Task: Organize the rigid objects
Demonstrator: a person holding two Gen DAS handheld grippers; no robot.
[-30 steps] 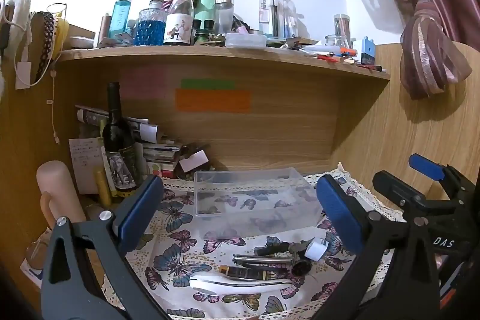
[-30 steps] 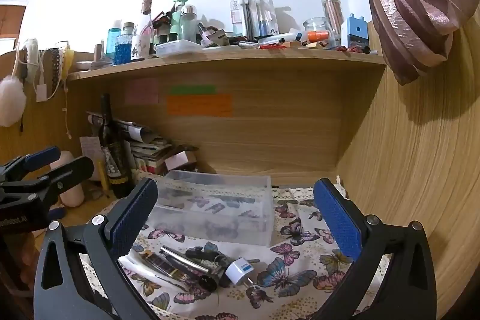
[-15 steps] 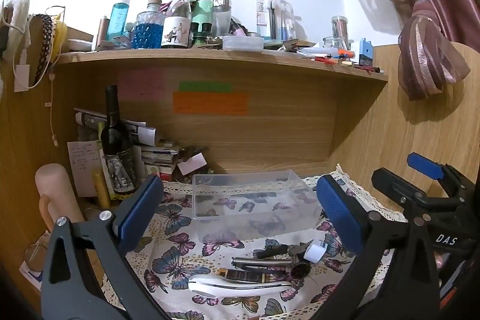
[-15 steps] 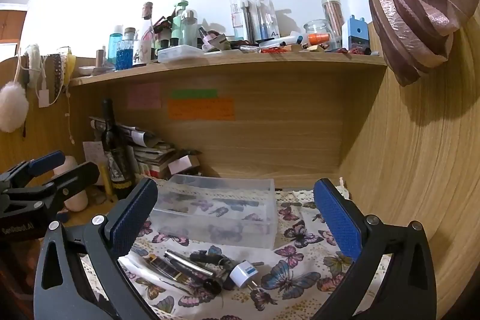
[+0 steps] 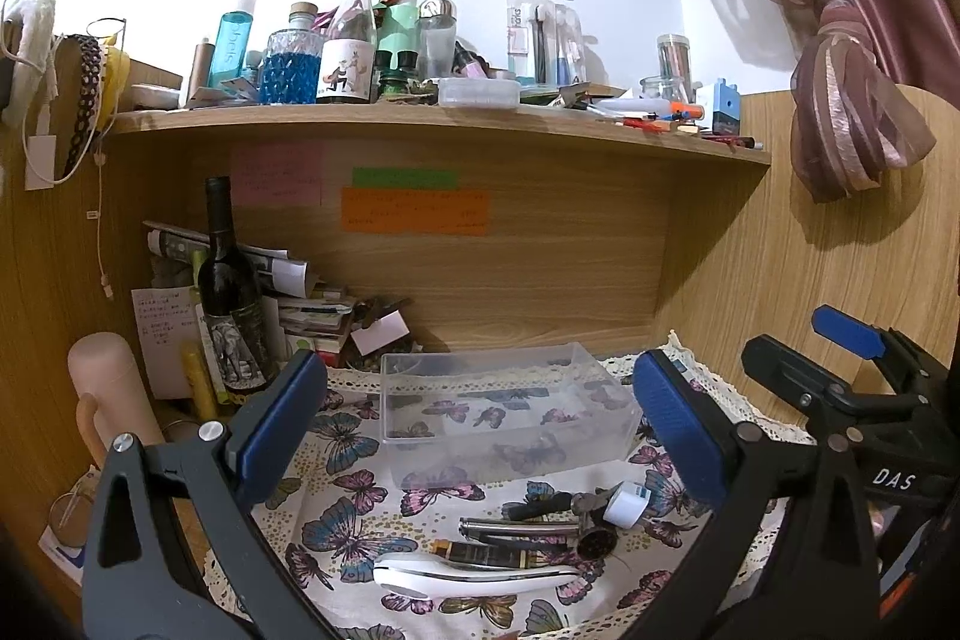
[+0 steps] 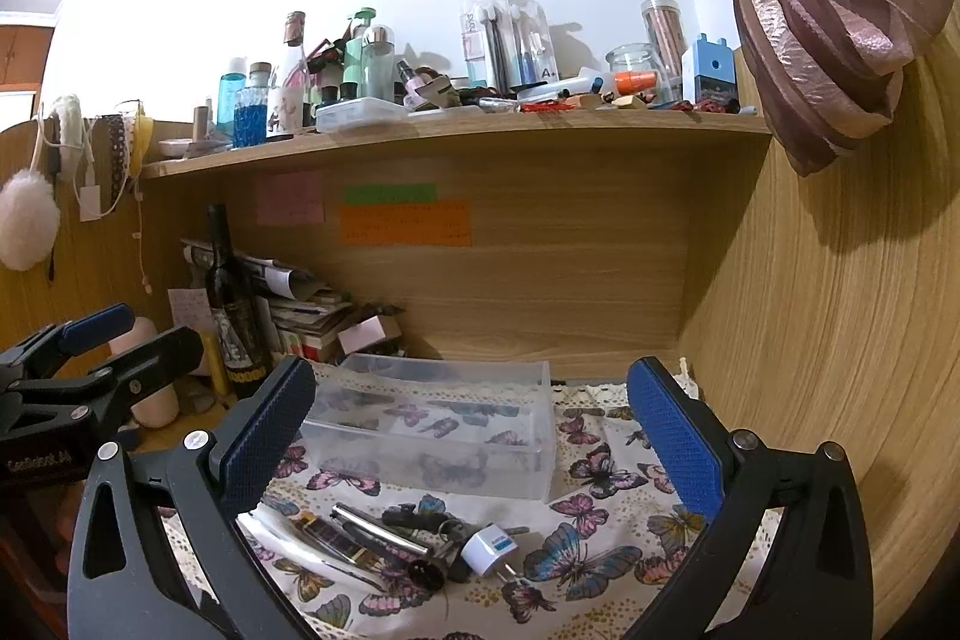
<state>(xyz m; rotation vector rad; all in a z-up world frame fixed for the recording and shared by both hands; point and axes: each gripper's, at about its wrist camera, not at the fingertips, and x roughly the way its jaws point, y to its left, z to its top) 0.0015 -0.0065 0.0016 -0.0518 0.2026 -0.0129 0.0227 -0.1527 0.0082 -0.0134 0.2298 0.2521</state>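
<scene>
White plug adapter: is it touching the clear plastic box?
Apart. The right wrist view shows the white plug adapter lying in front of the clear plastic box, with a strip of butterfly cloth between them.

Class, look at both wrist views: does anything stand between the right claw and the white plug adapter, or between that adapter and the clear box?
Nothing visible does. The right claw hangs open above the white plug adapter, and the open-topped clear box lies just behind it on the butterfly cloth.

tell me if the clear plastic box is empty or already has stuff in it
Empty: through the clear plastic box only the butterfly cloth shows, and the white plug adapter and other small items lie on the cloth in front.
</scene>
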